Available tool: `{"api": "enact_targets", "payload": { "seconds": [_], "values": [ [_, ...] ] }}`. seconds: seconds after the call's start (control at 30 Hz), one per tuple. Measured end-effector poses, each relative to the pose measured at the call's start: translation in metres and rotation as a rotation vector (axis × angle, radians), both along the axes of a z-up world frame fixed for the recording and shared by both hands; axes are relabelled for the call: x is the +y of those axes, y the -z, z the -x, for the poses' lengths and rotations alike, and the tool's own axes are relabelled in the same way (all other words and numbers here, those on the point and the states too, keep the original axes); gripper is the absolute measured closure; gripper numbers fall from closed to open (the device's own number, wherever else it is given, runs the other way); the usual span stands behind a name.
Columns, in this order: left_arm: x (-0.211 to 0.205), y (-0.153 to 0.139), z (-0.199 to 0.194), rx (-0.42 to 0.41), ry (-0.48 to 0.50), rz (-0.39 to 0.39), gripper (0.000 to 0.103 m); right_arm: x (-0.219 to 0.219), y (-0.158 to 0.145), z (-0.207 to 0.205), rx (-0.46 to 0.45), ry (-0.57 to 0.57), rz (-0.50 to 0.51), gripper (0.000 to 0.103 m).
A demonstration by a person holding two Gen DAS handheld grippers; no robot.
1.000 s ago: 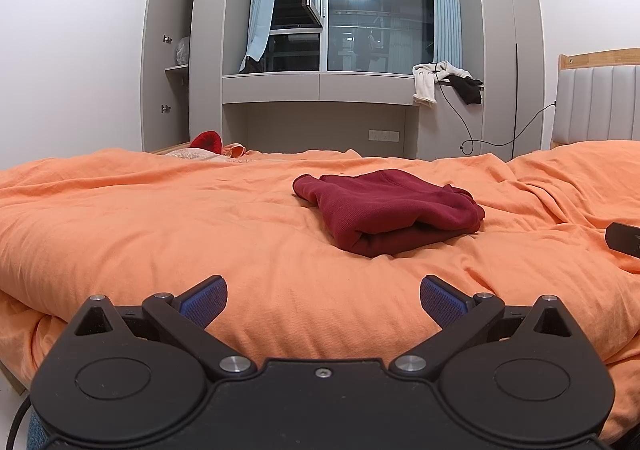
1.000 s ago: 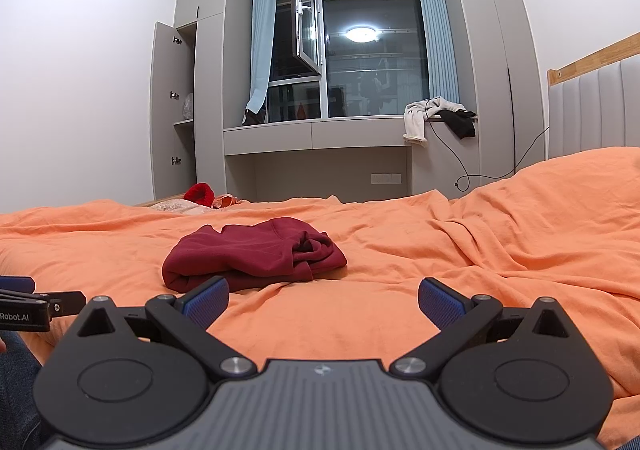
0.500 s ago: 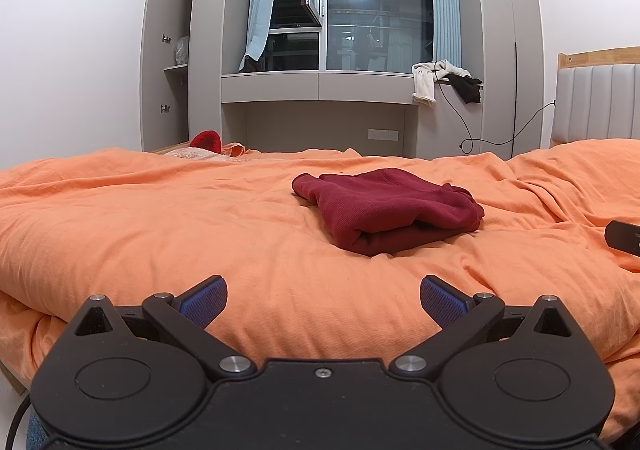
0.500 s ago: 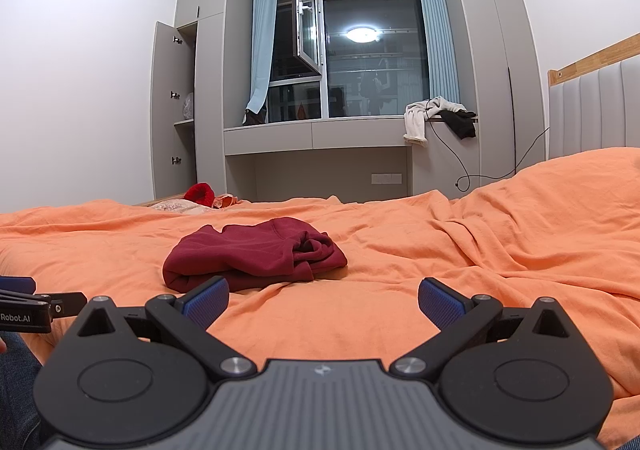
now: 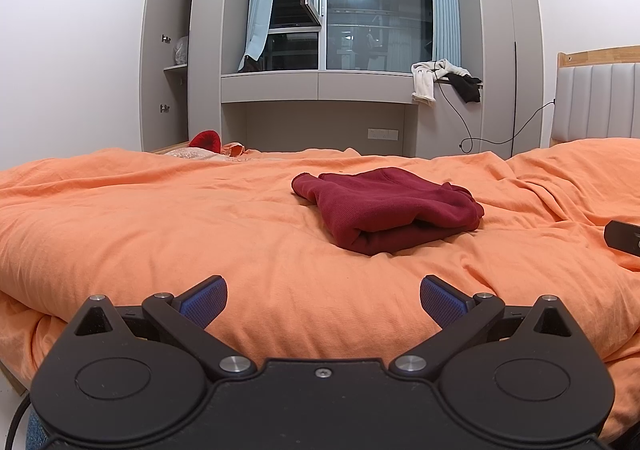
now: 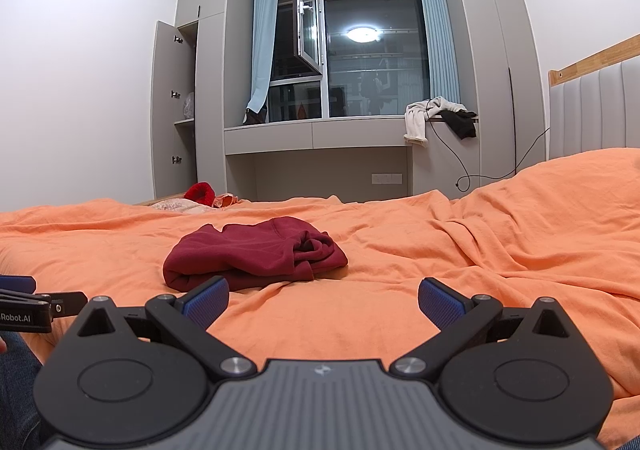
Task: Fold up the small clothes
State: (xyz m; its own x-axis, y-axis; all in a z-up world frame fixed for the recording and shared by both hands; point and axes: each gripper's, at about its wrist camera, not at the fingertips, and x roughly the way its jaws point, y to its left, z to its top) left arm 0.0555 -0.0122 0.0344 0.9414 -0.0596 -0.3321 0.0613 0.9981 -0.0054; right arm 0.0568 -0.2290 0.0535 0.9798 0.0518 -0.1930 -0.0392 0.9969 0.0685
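Your left gripper (image 5: 323, 300) and right gripper (image 6: 323, 300) both hover low over the orange bed (image 5: 160, 217), fingers spread wide and holding nothing. The dark red garment (image 5: 386, 207) lies folded in a bundle mid-bed, well ahead of both, touching neither.
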Motion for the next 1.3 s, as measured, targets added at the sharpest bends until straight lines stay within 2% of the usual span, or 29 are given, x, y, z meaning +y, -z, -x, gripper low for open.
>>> {"api": "enact_targets", "payload": {
  "seconds": [1.3],
  "values": [
    [-0.0003, 0.0048, -0.0028, 0.016, 0.003, -0.016, 0.0, -0.0019, -0.0005, -0.0007, -0.003, 0.006, 0.001, 0.0]
  ]
}}
